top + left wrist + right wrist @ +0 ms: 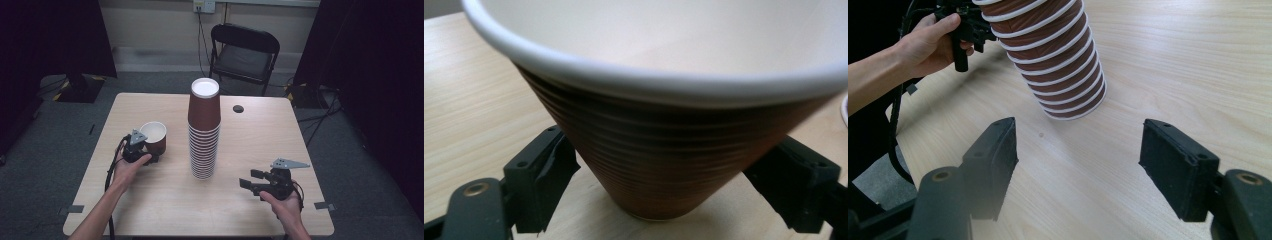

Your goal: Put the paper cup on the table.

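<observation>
Cups on a wooden table

The table (150, 210) bears a tall cup stack (204, 130) at its middle. Left of it stands a single cup (154, 136), upright, clenched low between the left gripper (142, 150) jaws. The right gripper (252, 180) hovers released near the stack, well apart.

The light wood bench (150, 210) had a tall stack of brown paper cups (204, 135) standing upside down mid-bench, plus one single cup (155, 136) upright off to its left.

Black hand-held gripper (141, 150), grey triangular plate, trailing black cable.
</observation>
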A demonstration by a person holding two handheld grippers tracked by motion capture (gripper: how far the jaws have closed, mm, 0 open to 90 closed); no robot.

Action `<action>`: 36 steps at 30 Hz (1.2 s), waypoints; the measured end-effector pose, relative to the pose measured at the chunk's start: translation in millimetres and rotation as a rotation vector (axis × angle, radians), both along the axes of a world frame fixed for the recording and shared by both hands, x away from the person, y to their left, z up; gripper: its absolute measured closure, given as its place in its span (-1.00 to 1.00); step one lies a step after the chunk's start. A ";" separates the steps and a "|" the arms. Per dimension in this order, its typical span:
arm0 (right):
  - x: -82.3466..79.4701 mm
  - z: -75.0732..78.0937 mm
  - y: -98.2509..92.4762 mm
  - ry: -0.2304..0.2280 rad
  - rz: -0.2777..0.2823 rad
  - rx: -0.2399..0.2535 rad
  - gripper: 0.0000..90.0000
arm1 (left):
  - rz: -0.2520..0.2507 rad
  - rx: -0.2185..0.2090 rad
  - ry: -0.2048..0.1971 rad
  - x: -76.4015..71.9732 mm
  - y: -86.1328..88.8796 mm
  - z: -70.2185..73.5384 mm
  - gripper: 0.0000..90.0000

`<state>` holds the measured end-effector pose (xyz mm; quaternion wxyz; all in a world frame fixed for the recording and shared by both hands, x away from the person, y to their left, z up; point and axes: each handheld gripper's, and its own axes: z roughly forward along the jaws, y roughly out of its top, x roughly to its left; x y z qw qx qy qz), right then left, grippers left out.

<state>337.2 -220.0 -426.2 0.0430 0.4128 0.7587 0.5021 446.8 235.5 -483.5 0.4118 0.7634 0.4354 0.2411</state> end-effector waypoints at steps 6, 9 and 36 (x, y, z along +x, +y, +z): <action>0.3 0.4 -1.8 -0.013 -0.011 -0.015 -0.31 | -0.001 -0.004 0.021 -4.8 6.9 2.9 -0.65; 0.7 0.2 -3.4 -0.013 -0.017 -0.016 -0.31 | 0.010 -0.004 0.037 -8.3 9.1 6.1 -0.65; 4.3 -4.2 -19.7 -0.011 -0.081 -0.037 -0.31 | -0.046 -0.119 0.050 -70.9 21.9 50.8 -0.64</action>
